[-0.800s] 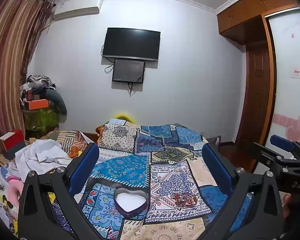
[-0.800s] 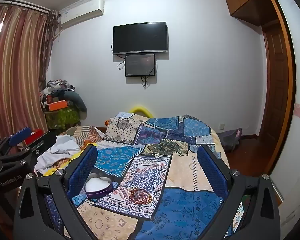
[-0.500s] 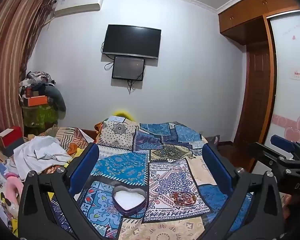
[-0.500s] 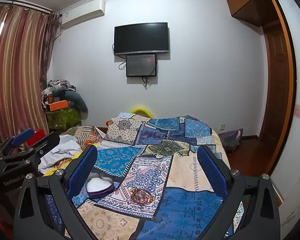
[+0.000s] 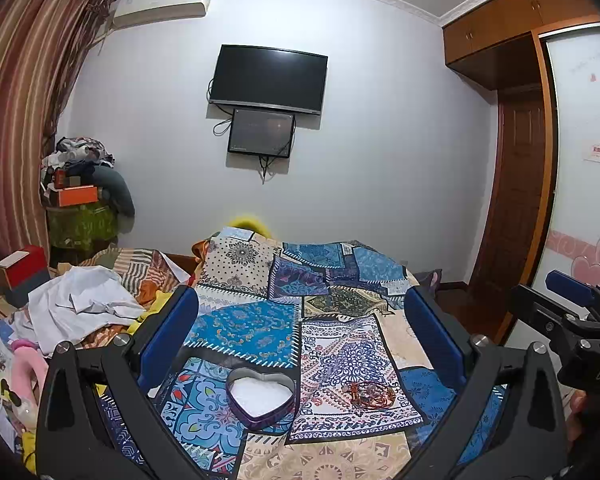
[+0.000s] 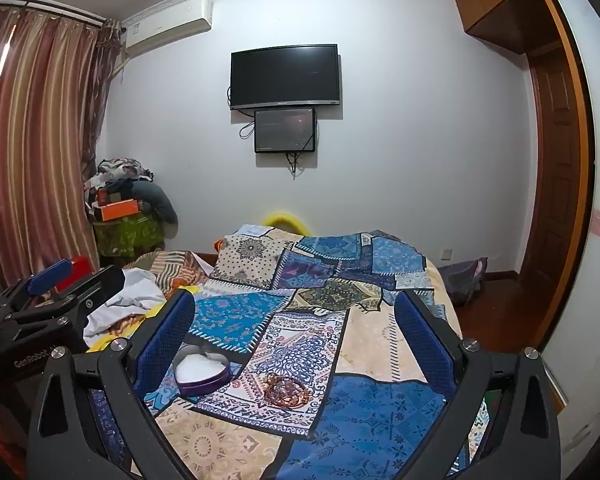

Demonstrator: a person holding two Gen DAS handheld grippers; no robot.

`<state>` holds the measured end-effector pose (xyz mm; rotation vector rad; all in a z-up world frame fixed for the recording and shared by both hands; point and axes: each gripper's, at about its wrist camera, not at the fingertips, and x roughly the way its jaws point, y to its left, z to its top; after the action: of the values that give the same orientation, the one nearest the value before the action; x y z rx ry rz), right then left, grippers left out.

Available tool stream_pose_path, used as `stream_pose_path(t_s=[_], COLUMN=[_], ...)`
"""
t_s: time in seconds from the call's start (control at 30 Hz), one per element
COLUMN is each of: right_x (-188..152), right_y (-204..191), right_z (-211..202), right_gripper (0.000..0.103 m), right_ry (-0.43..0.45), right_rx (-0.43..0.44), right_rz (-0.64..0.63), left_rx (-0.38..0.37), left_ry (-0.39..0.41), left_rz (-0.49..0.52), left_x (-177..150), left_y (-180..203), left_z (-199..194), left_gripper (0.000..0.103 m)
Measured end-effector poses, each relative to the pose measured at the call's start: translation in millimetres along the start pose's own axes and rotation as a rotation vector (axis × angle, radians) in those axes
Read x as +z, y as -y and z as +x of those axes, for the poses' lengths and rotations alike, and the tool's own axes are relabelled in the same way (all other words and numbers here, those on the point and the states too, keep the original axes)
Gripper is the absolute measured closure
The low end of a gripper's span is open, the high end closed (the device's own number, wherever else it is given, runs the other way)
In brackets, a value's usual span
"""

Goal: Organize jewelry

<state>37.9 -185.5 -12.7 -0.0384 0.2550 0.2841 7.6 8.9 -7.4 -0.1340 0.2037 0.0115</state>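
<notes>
A purple heart-shaped tin (image 5: 260, 400) with white lining lies open on the patchwork bedspread (image 5: 340, 344); it also shows in the right wrist view (image 6: 202, 372). A coil of reddish-brown bead jewelry (image 5: 370, 394) lies to the tin's right, also in the right wrist view (image 6: 286, 394). My left gripper (image 5: 300, 340) is open and empty, held above and short of both. My right gripper (image 6: 296, 336) is open and empty, likewise above them. Each gripper appears at the edge of the other's view.
Crumpled white clothes (image 5: 80, 308) and a striped cloth lie on the bed's left side. A stack of boxes and clothes (image 5: 80, 196) stands in the left corner by the curtain. A wardrobe and door (image 5: 520, 200) are on the right. A TV (image 5: 268, 80) hangs on the far wall.
Both views have shifted slightly; the tin and the beads sit a little nearer and lower in the left view. Both grippers stay open and empty.
</notes>
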Motion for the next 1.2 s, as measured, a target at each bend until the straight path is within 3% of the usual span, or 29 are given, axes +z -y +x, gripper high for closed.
stream_pose_path(t_s=[1.2], right_x=[1.9], right_y=[-0.7], right_z=[-3.4], right_gripper=[0.004], right_ry=[-0.004], right_rx=[0.002], right_rz=[-0.001], left_rx=[-0.004], left_ry=[-0.015], left_rz=[0.0], left_x=[1.5], left_y=[-0.9], left_z=[-1.0], left_gripper=[0.0])
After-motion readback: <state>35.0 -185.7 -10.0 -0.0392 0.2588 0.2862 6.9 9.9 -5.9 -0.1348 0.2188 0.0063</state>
